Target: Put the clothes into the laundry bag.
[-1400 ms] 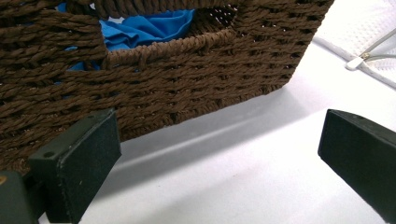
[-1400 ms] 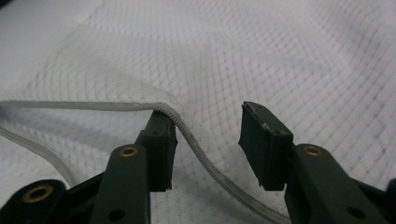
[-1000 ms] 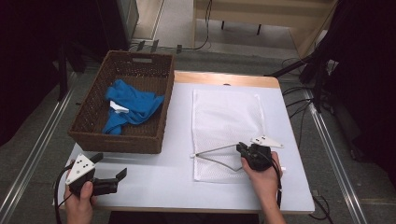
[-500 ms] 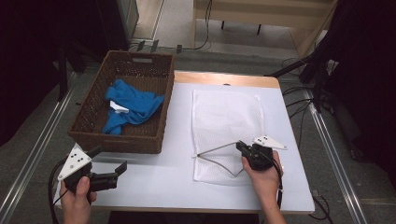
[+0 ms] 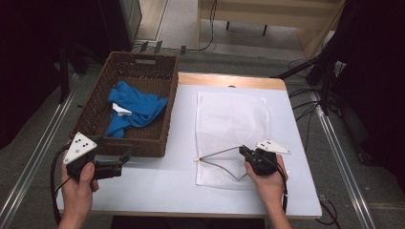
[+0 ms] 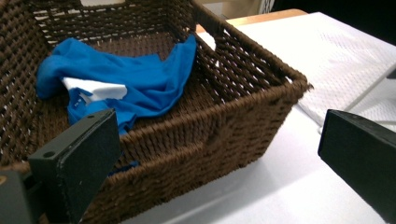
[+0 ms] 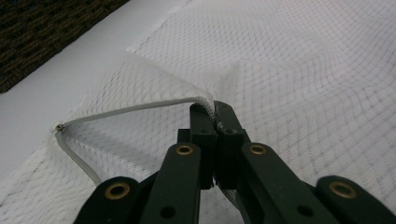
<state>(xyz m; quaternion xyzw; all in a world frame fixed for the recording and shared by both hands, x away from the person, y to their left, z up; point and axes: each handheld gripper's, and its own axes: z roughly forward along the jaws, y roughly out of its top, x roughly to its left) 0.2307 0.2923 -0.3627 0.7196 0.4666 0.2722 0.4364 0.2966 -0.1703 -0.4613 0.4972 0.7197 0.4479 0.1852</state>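
Beside the wicker basket (image 5: 129, 138) the left gripper (image 5: 117, 162) jaws gape; right gripper (image 5: 243, 151) pinches the mesh bag (image 5: 231, 114) zipper edge.

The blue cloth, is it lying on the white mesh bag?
No, the blue cloth lies inside the wicker basket, apart from the white mesh bag on the table.

In the left gripper view, the brown woven wicker basket (image 6: 205, 135) runs past the top and left edges, and its near wall hides the lower folds of the crumpled blue cloth (image 6: 135, 81) lying inside it; the left gripper's (image 6: 219, 154) wide-apart black jaws are cut off by the bottom and right edges. Beside the basket, the white mesh laundry bag (image 7: 299, 79) spreads beyond every edge of the right gripper view. There the right gripper's (image 7: 215, 122) closed tips cover the pinched bit of the bag's rim.
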